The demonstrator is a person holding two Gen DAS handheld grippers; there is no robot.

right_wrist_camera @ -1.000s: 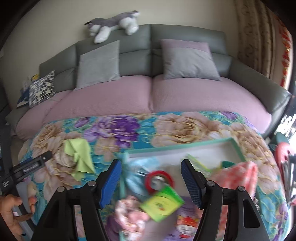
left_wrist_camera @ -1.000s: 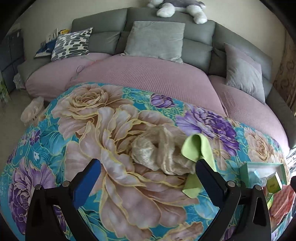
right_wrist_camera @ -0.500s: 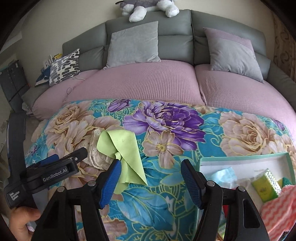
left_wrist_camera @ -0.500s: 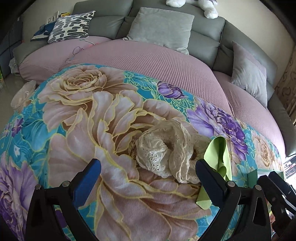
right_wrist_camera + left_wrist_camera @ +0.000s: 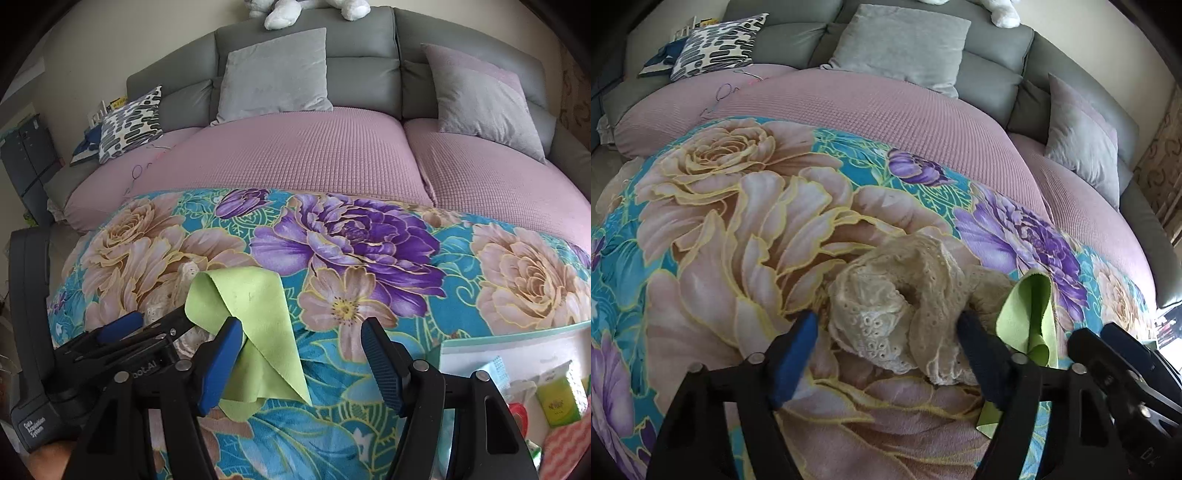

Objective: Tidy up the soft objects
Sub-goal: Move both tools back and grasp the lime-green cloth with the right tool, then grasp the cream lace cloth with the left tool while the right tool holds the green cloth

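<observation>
Floral blanket (image 5: pixel 746 229) covers the surface before a grey sofa (image 5: pixel 362 77). Left gripper (image 5: pixel 886 343): jaws have just been closing, now straddling a cream lace cloth (image 5: pixel 897 306), pads apparently not pressing. Right gripper (image 5: pixel 301 354): jaws part open, empty, a green cloth (image 5: pixel 255 310) beside its left finger. White box (image 5: pixel 517 354) lies at right.

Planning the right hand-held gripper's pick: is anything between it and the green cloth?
Nothing visible lies between the right hand-held gripper and the green cloth; its left finger already overlaps the cloth. The left hand-held gripper works close beside it, around the lace fabric.
</observation>
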